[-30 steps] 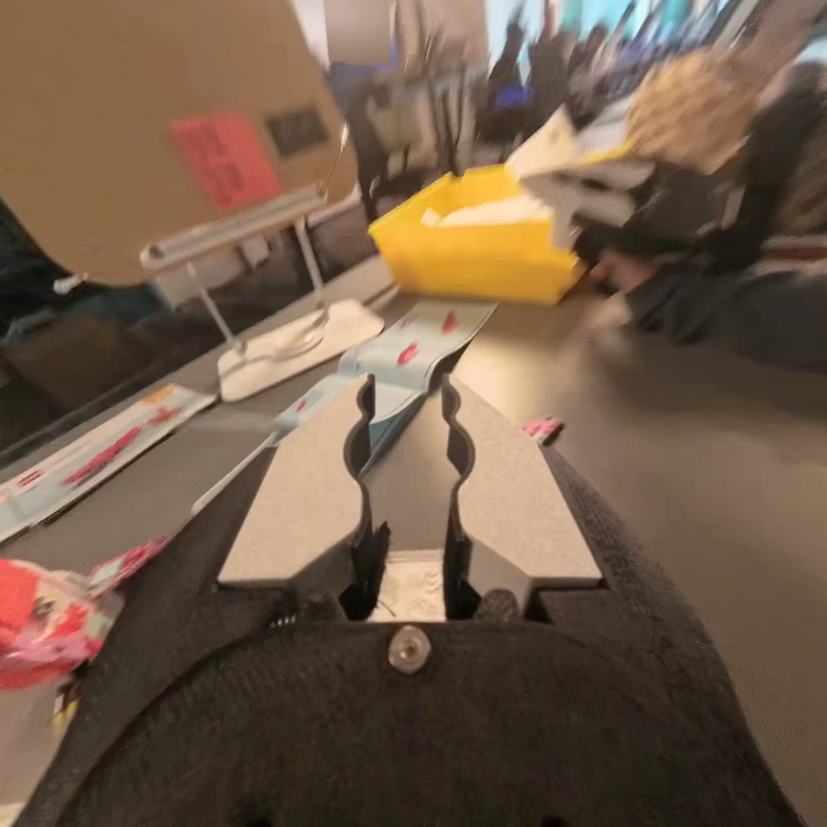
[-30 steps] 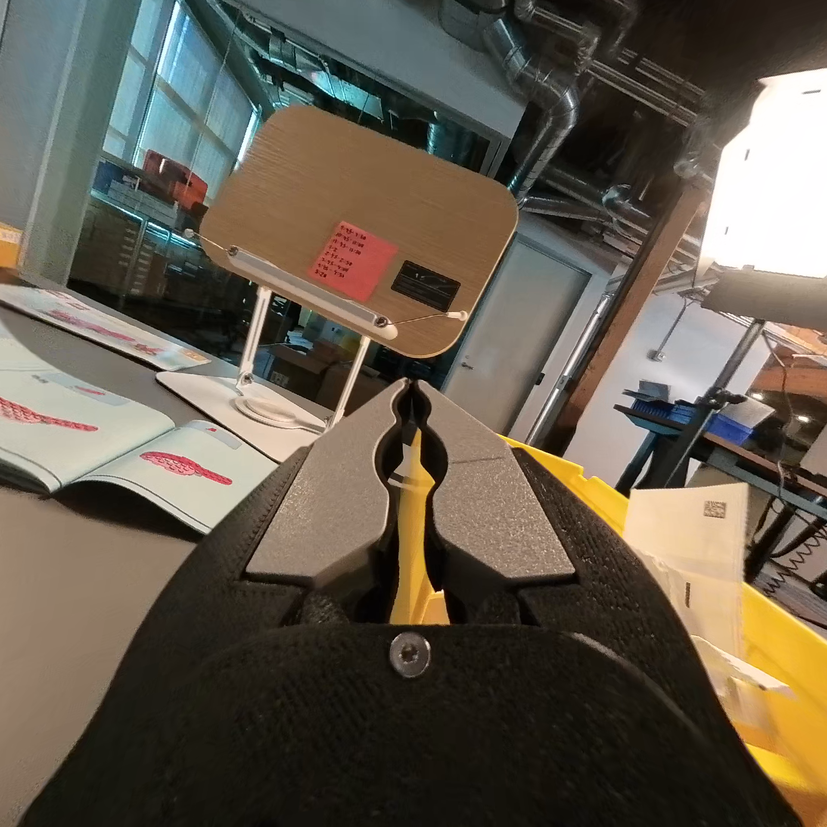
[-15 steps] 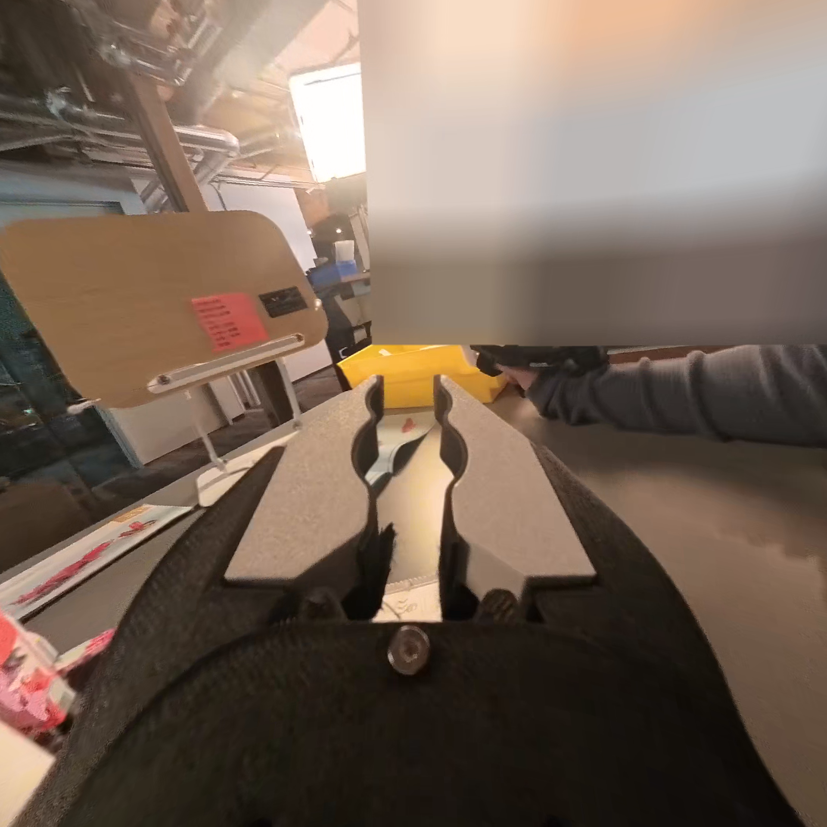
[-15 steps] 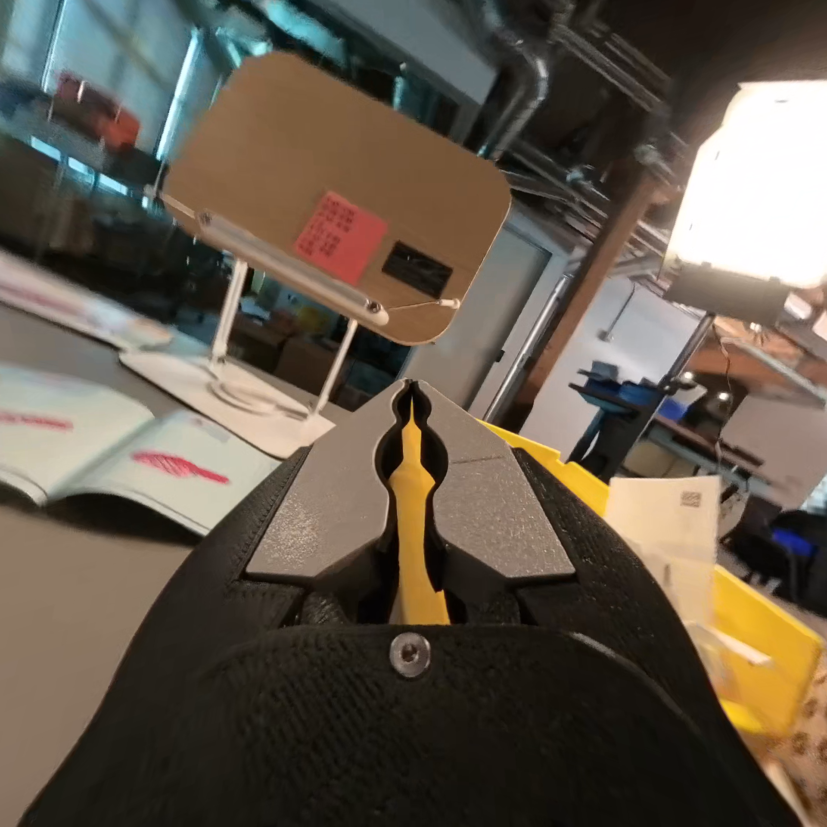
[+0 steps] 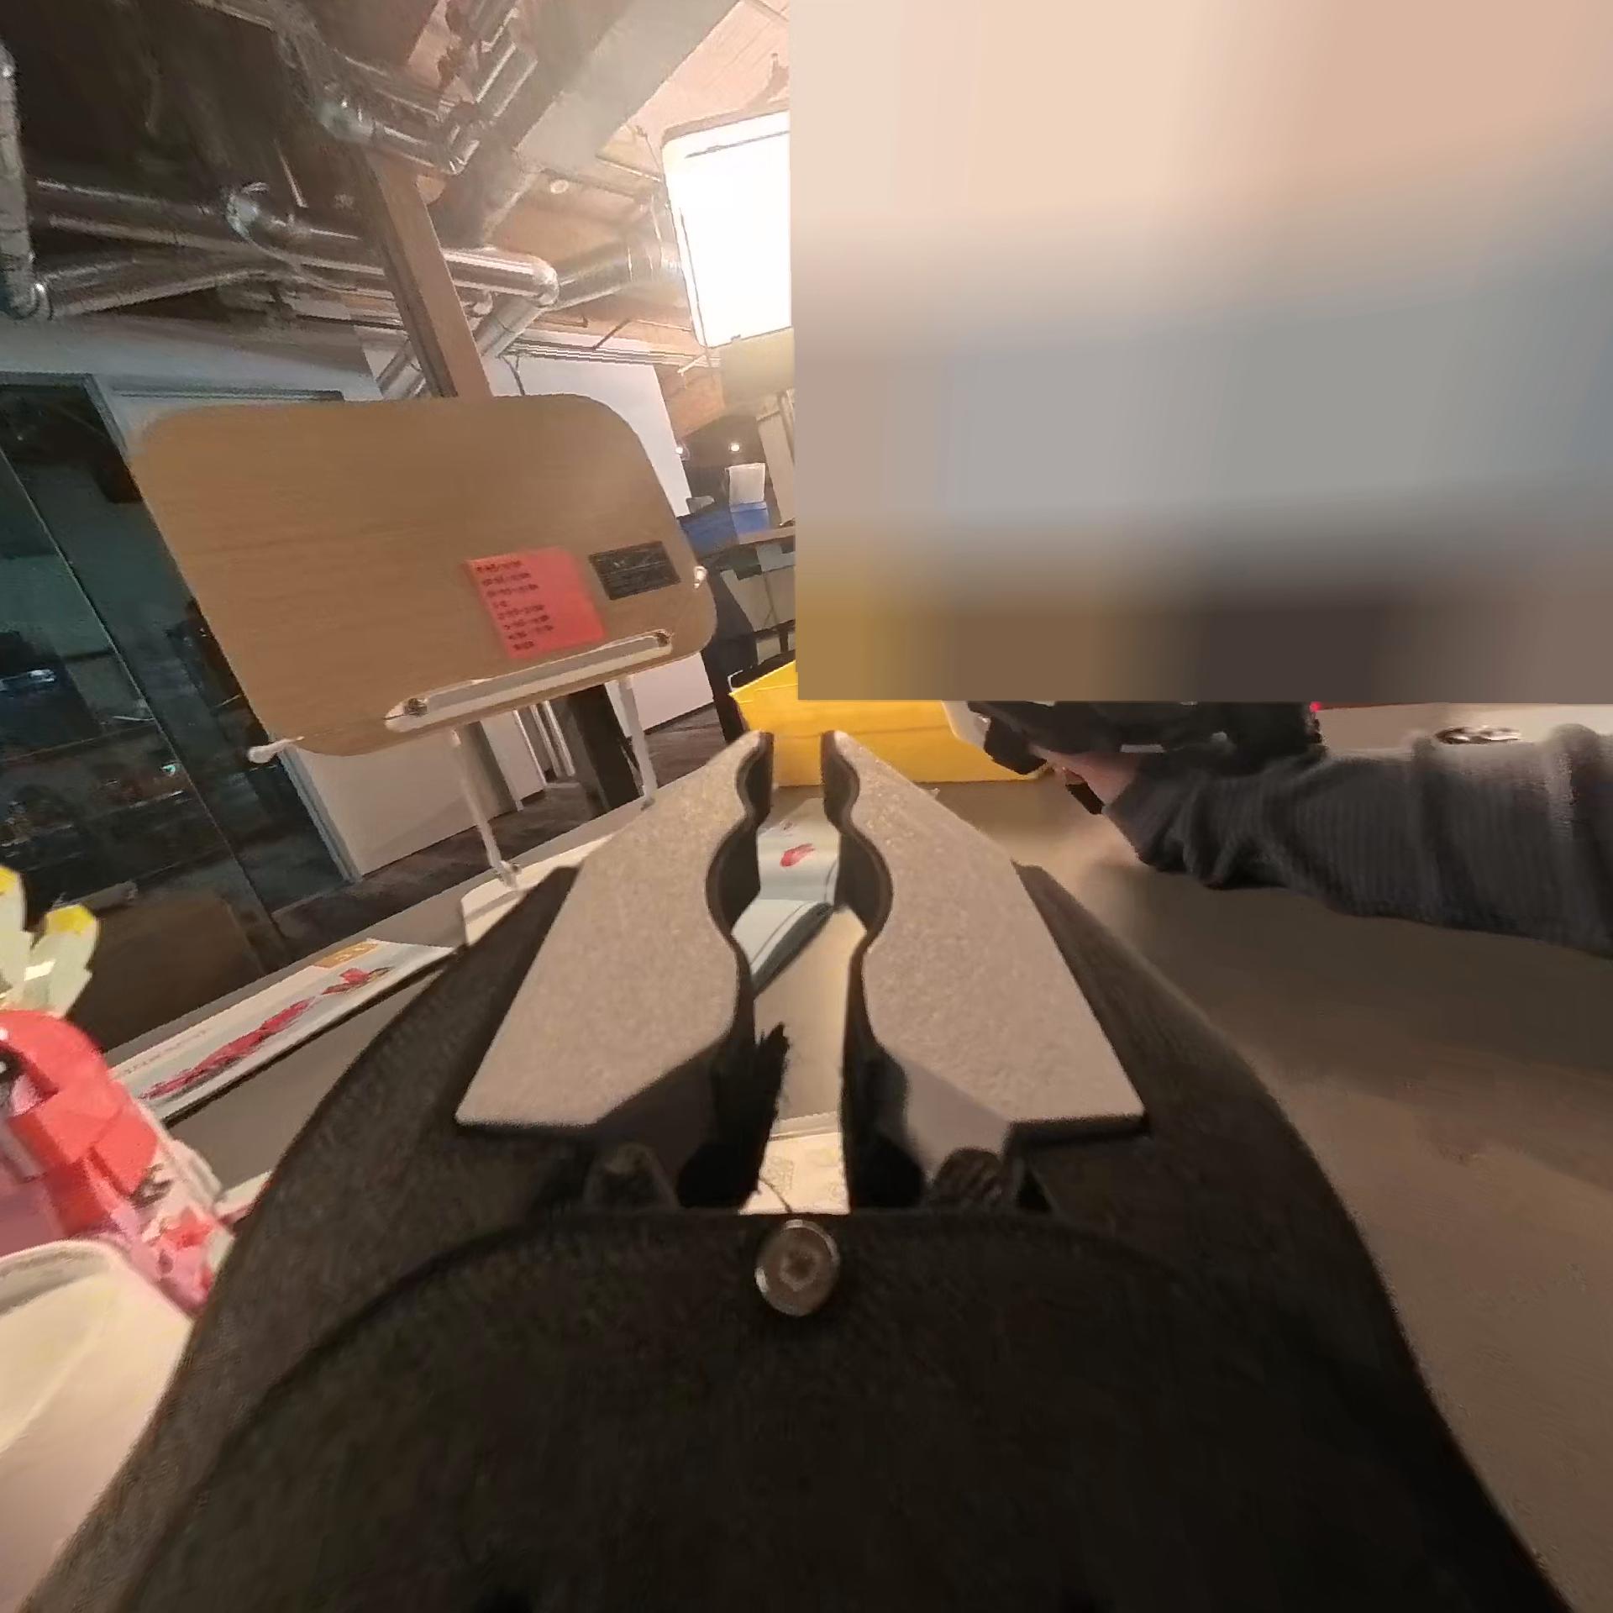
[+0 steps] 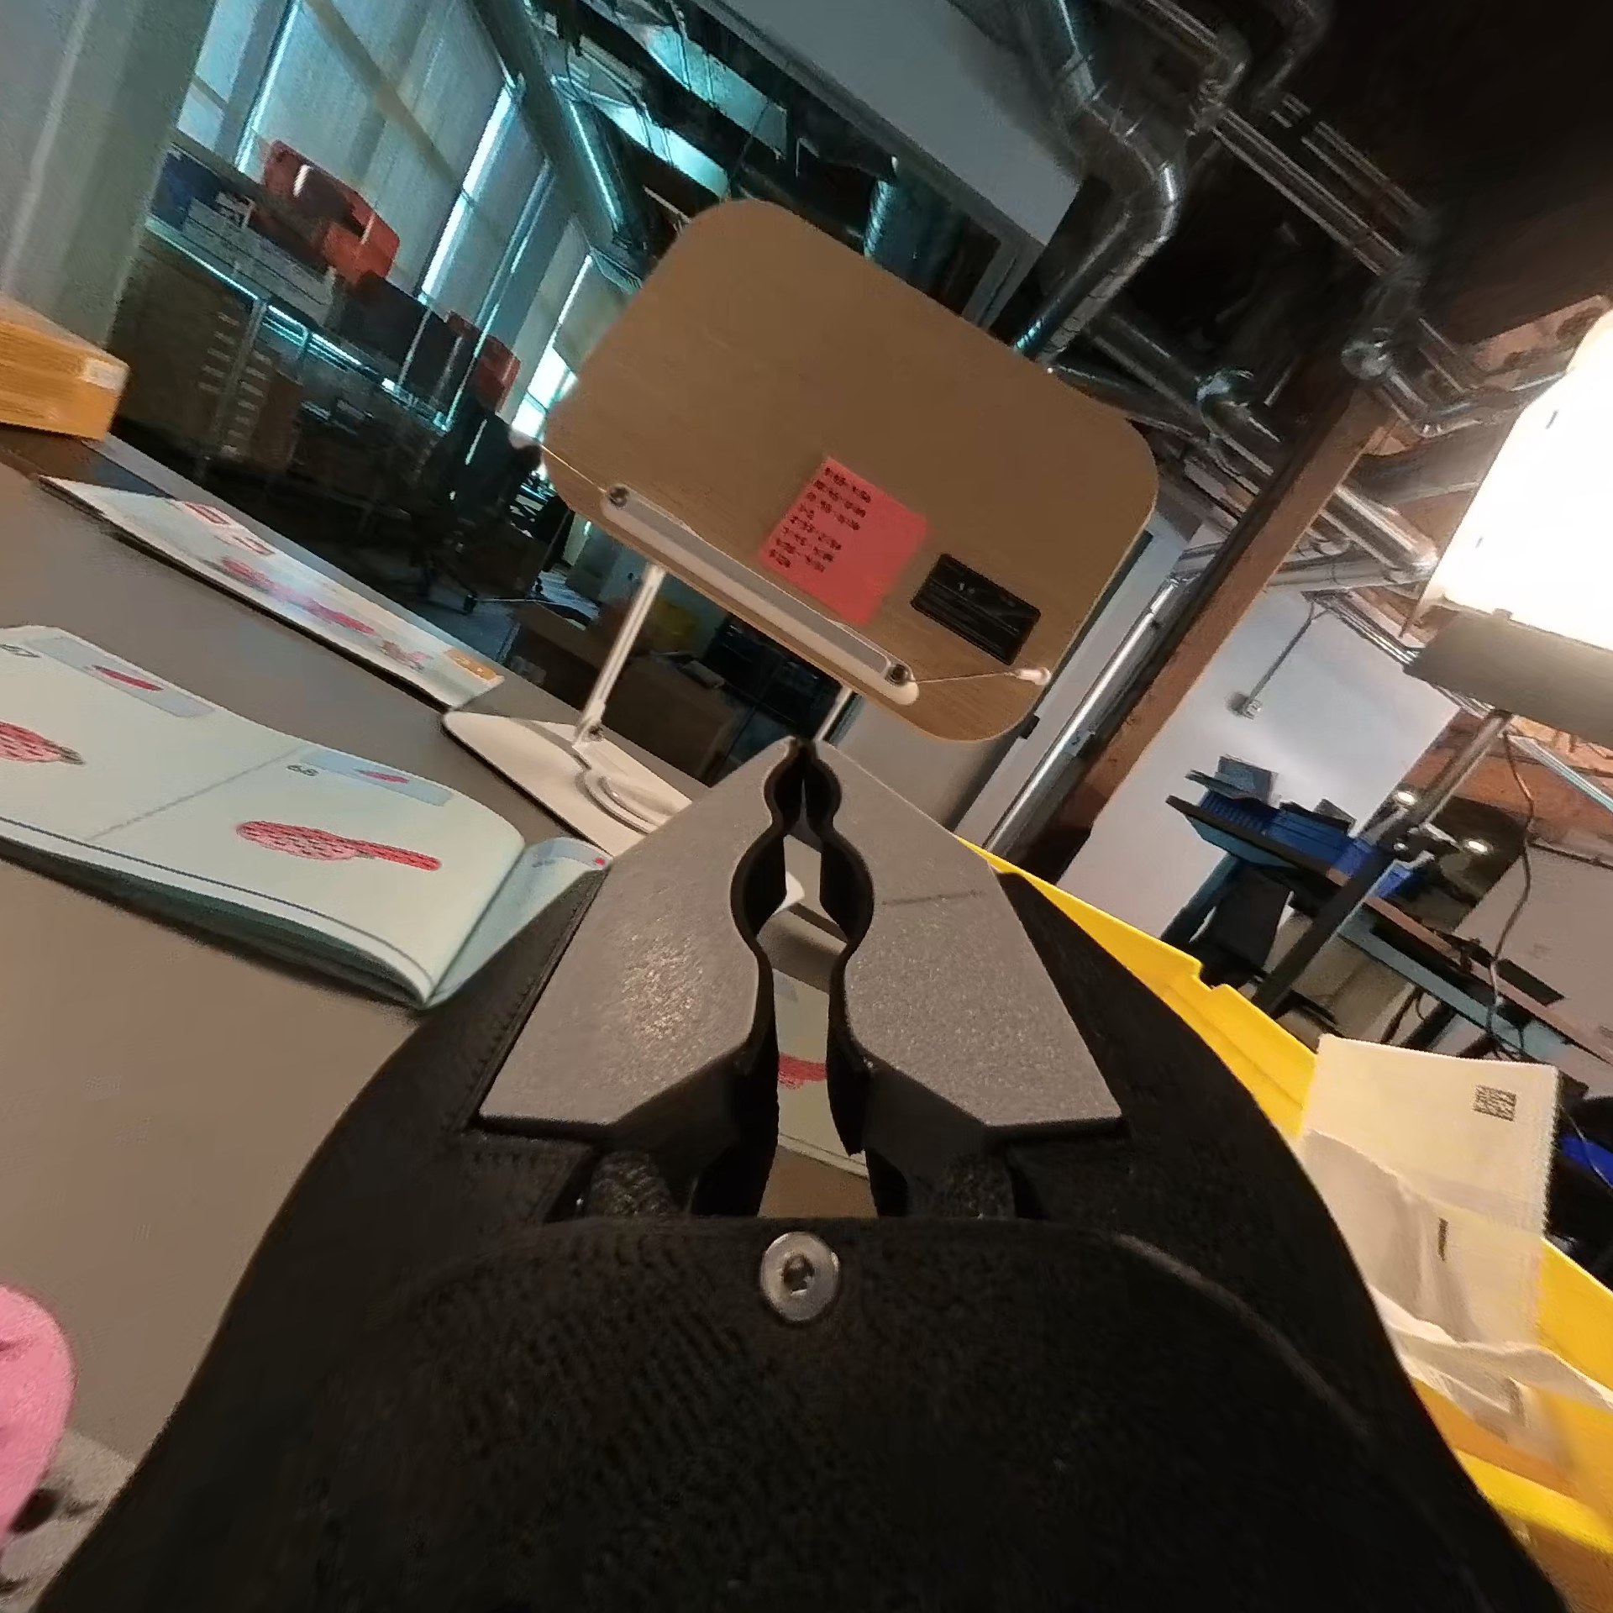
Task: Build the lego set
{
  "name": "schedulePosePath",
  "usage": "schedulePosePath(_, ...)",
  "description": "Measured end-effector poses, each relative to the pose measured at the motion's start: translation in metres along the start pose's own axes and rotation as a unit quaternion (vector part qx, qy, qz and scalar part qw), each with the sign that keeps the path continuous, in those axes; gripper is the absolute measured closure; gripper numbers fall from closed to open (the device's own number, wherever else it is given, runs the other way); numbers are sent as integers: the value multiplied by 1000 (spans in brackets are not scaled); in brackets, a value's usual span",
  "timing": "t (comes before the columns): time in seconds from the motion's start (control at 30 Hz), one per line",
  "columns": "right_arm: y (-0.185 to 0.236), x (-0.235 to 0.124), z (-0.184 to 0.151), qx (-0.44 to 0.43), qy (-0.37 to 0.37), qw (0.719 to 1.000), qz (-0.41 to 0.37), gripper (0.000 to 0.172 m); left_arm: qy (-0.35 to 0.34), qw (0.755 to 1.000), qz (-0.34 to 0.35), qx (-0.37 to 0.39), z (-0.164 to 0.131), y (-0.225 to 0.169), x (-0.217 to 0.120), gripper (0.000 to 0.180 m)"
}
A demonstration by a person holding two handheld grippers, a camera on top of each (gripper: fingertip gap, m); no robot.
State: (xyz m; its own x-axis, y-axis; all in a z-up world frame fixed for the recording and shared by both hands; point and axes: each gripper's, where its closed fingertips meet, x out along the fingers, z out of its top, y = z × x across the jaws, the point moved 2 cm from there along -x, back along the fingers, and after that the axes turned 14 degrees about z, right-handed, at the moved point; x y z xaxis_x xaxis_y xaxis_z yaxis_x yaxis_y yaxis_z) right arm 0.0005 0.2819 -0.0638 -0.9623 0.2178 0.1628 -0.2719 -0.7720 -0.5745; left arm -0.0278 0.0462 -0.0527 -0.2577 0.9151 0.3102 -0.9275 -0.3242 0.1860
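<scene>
My left gripper (image 5: pixel 796 742) hangs above the dark table (image 5: pixel 1309 1091) with a narrow gap between its fingertips and nothing between them. Past the tips lie an open pale-blue booklet (image 5: pixel 790 864) and a yellow bin (image 5: pixel 882 742). My right gripper (image 6: pixel 801 749) is shut with its tips touching and nothing in them. It points at a wooden book stand (image 6: pixel 838 463) and hovers beside the yellow bin (image 6: pixel 1222 1030). The open booklet (image 6: pixel 218 785) lies left of it. In the left wrist view, a hand in a grey sleeve (image 5: pixel 1396 838) holds the other gripper's black body by the bin.
The book stand (image 5: pixel 419 559) stands on a white base at the table's back edge. A second booklet (image 6: pixel 262 559) lies far left. White papers (image 6: pixel 1431 1161) fill the bin. A red and pink packet (image 5: pixel 70 1108) sits at the left. A pink thing (image 6: pixel 26 1396) shows at the bottom left of the right wrist view. The gap from one gripper's tips to the other's is roughly 25 centimeters. The right tips stand about 15 centimeters off the pink thing (image 6: pixel 26 1396).
My left gripper's jaws have narrowed and its view has tipped up from the table. My right gripper stayed shut and swung, so the booklet shows through its jaws instead of the yellow bin.
</scene>
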Motion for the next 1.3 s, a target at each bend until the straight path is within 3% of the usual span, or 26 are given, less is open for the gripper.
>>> schedulePosePath(0.2, 15, 3, 9, -14, -17, 999, 36, 172, -9, 1000, -16, 16, 5, -6, -3, 177)
schedulePosePath(0.37, 15, 3, 6, -20, -9, 999, 31, 172, -20, 986, -89, 143, -7, -51, -12, 180)
schedulePosePath(0.47, 14, 3, 4, -17, -5, 999, 30, 172, -94, 954, -114, 260, 0, -79, -28, 180)
schedulePosePath(0.53, 14, 3, 3, -15, -3, 999, 29, 172, -129, 937, -132, 295, 4, -96, -38, 180)
schedulePosePath(0.7, 14, 3, 4, -19, -3, 999, 30, 172, -115, 942, -168, 268, 1, -114, -43, 180)
schedulePosePath(0.93, 18, 5, 6, -38, -1, 999, 34, 172, -108, 950, -242, 167, 18, -153, -67, 180)
schedulePosePath(1.3, 21, 6, 7, -49, 1, 998, 36, 172, -92, 957, -234, 143, 17, -145, -62, 180)
